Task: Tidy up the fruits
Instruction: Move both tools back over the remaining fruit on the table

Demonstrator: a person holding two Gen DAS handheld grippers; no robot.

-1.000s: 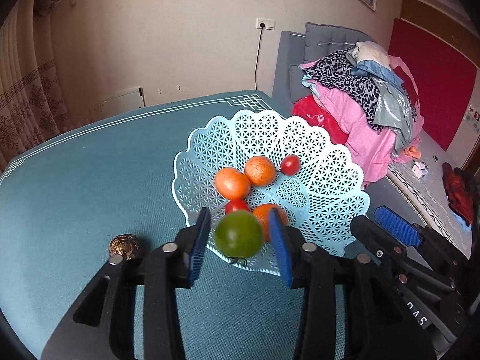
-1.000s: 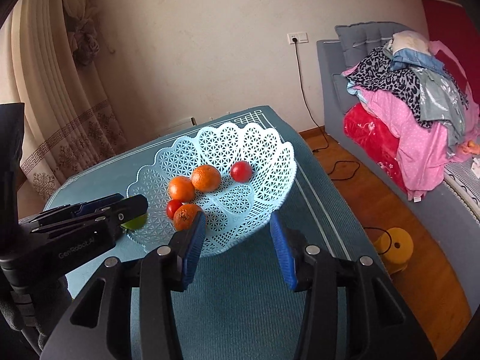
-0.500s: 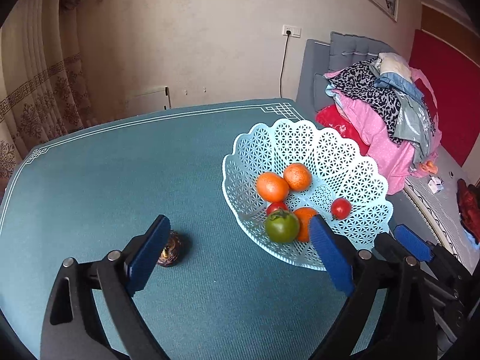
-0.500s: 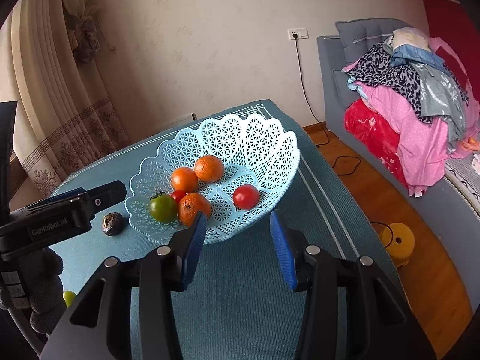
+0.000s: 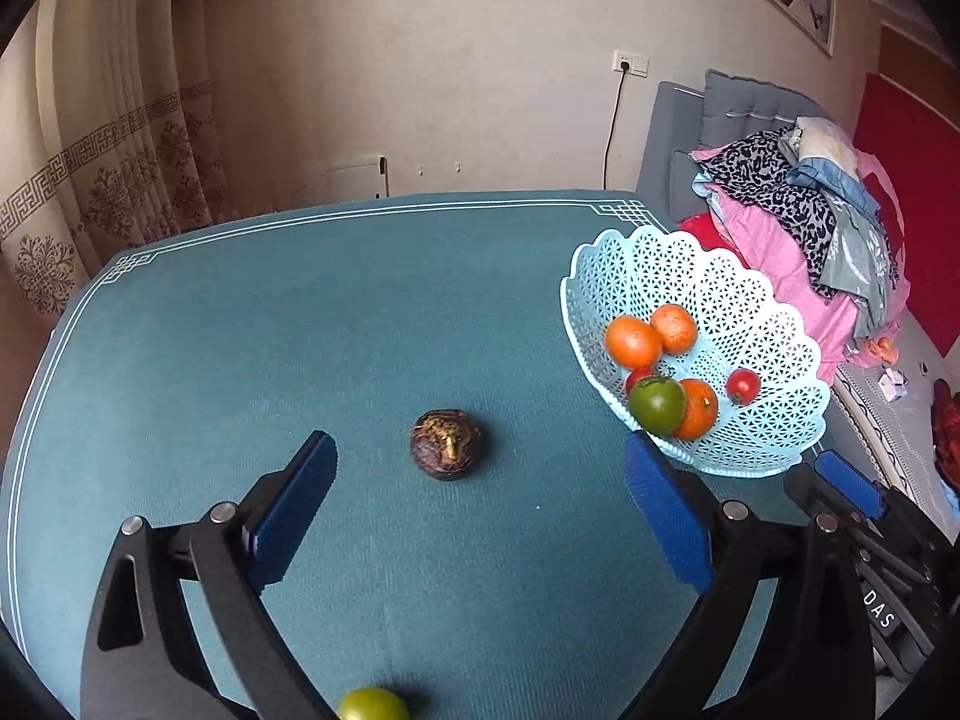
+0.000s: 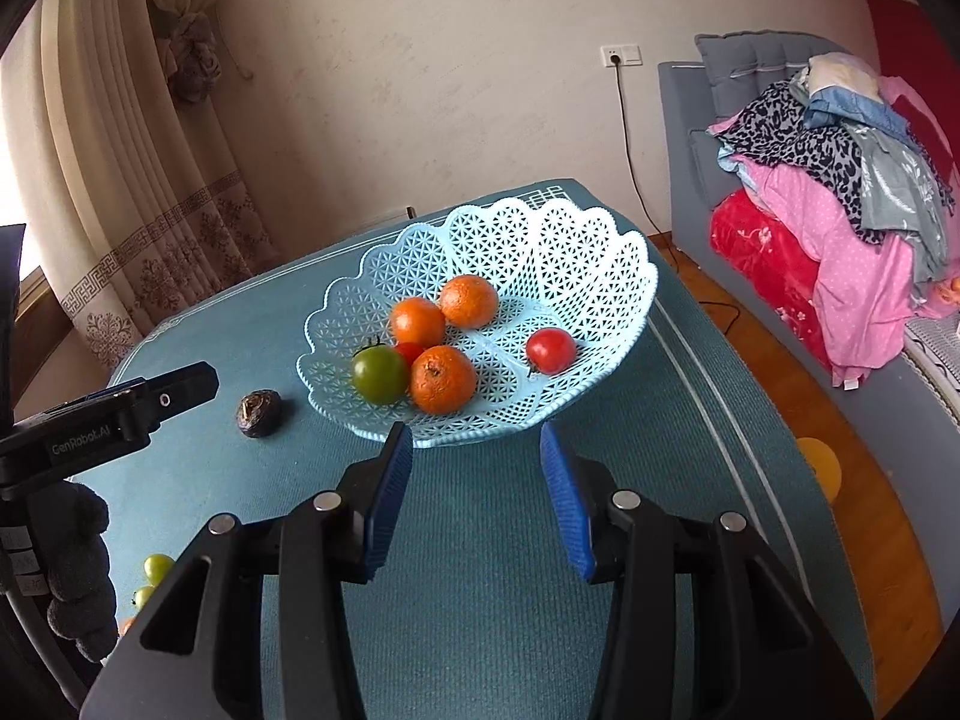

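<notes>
Lying straight ahead of the left gripper (image 5: 474, 516), the dark wrinkled fruit (image 5: 447, 444) sat alone on the teal tablecloth (image 5: 300, 330), roundish with no clear long axis; those jaws had just been opening and stood wide, nothing between them. The right gripper (image 6: 477, 495), half spread and empty, faced the lattice basket (image 6: 600, 252), farther from that fruit. A green fruit (image 5: 372, 705) was cut off below.

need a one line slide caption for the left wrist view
Open left tool aimed at a dark wrinkled fruit on the teal table, beside a basket of oranges and tomatoes.
</notes>
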